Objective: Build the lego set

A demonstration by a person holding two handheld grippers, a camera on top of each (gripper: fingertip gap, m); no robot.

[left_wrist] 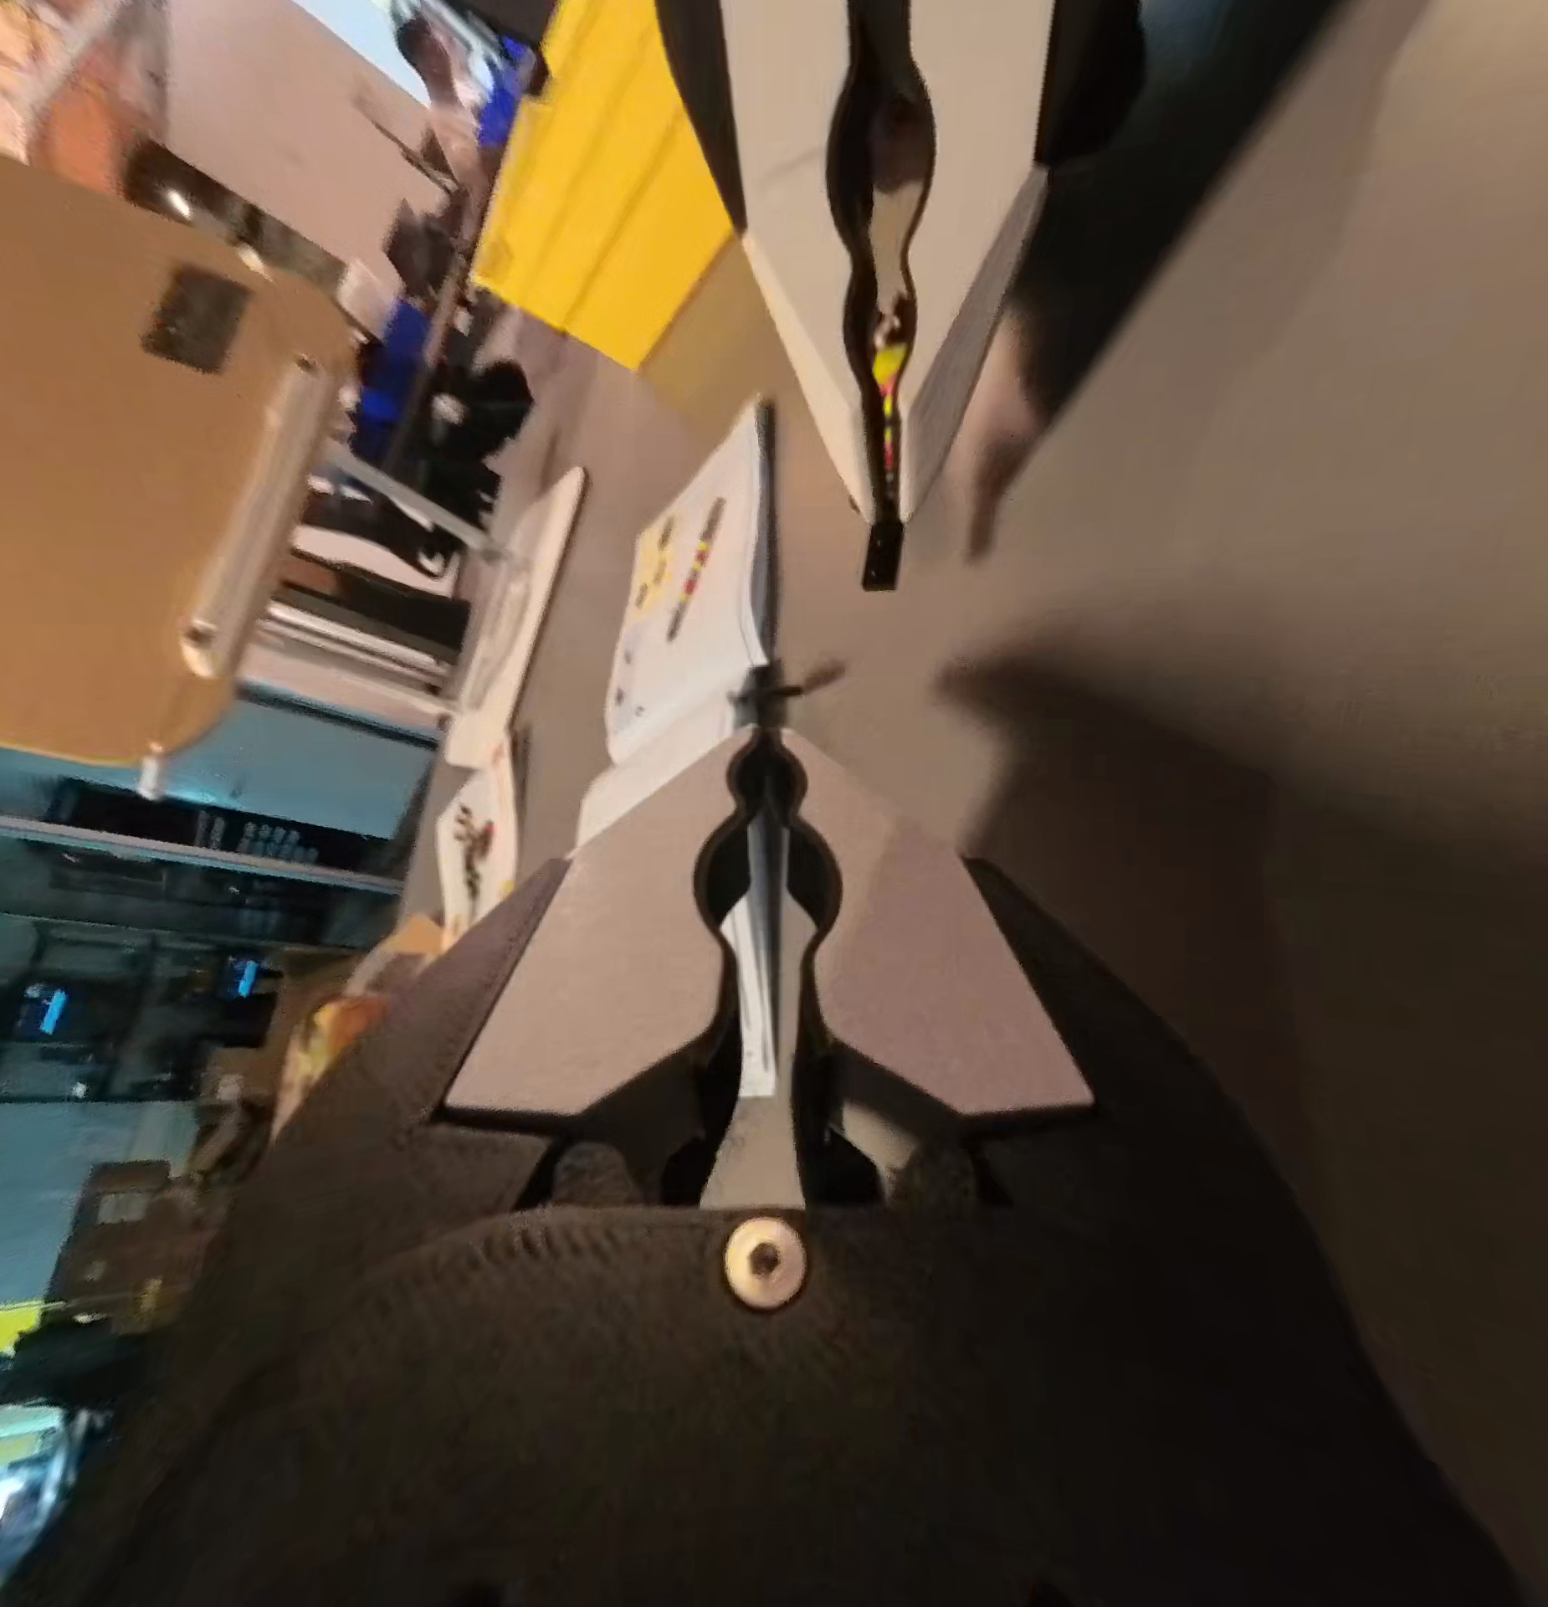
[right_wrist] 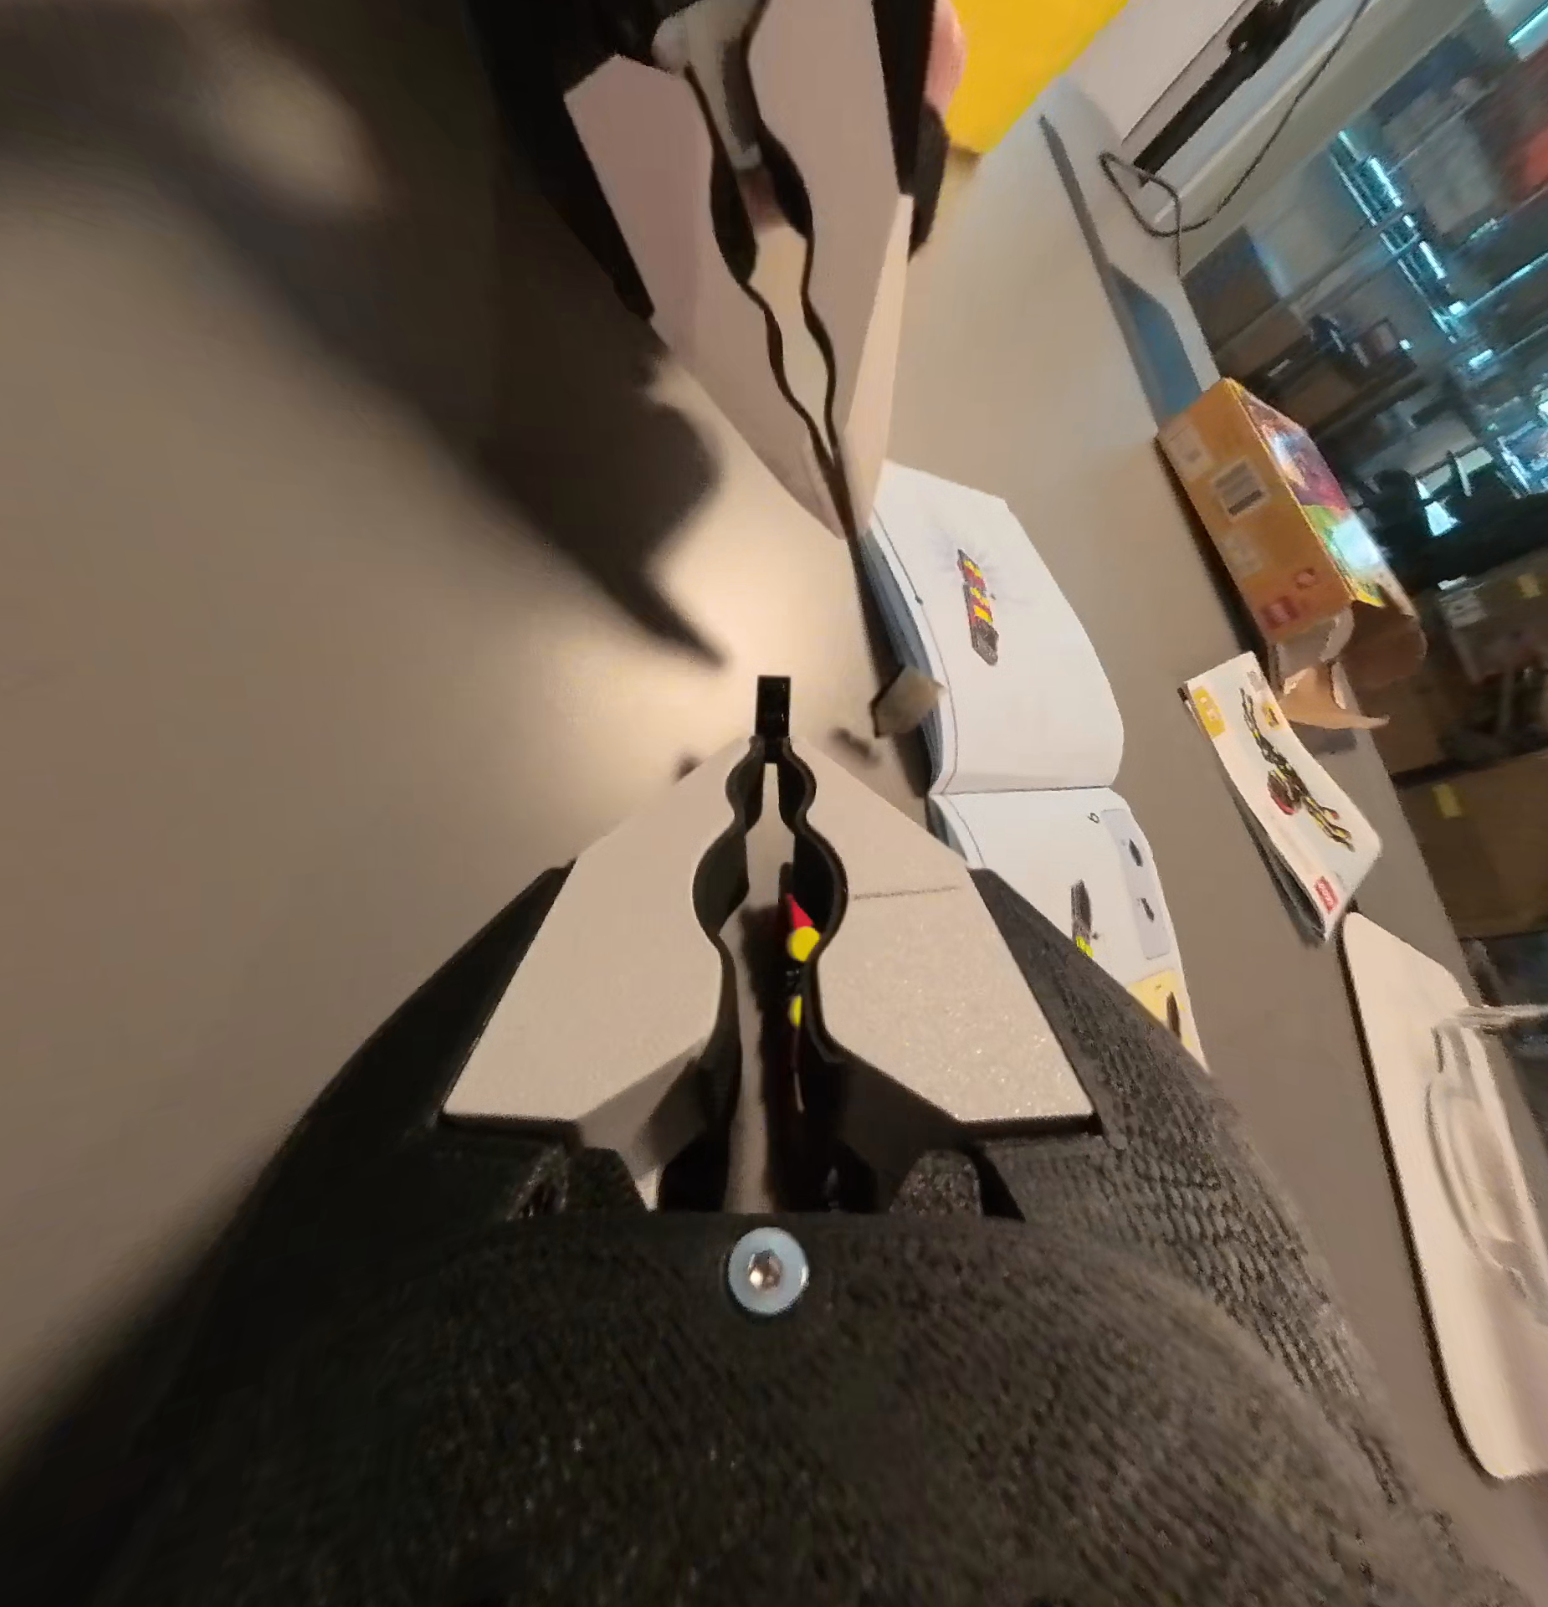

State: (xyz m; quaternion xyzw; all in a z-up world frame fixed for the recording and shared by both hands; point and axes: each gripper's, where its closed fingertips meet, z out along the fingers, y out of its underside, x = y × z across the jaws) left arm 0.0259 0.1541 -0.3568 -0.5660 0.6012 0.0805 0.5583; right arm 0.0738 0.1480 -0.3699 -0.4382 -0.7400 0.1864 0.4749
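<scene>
My right gripper is shut on a long thin black Lego assembly with yellow and red parts; its black end sticks out past the fingertips. In the left wrist view the right gripper hangs at the top with that assembly pointing toward me. My left gripper is shut, and a small black piece juts from its tip. In the right wrist view the left gripper is at the top. Both are held above the grey table, their tips apart.
An open instruction booklet lies on the table under the grippers and also shows in the left wrist view. A second booklet, the Lego box and a white tray lie beyond. A yellow sheet is farther off. The tips of one gripper are about 6 centimetres away from the tips of the other.
</scene>
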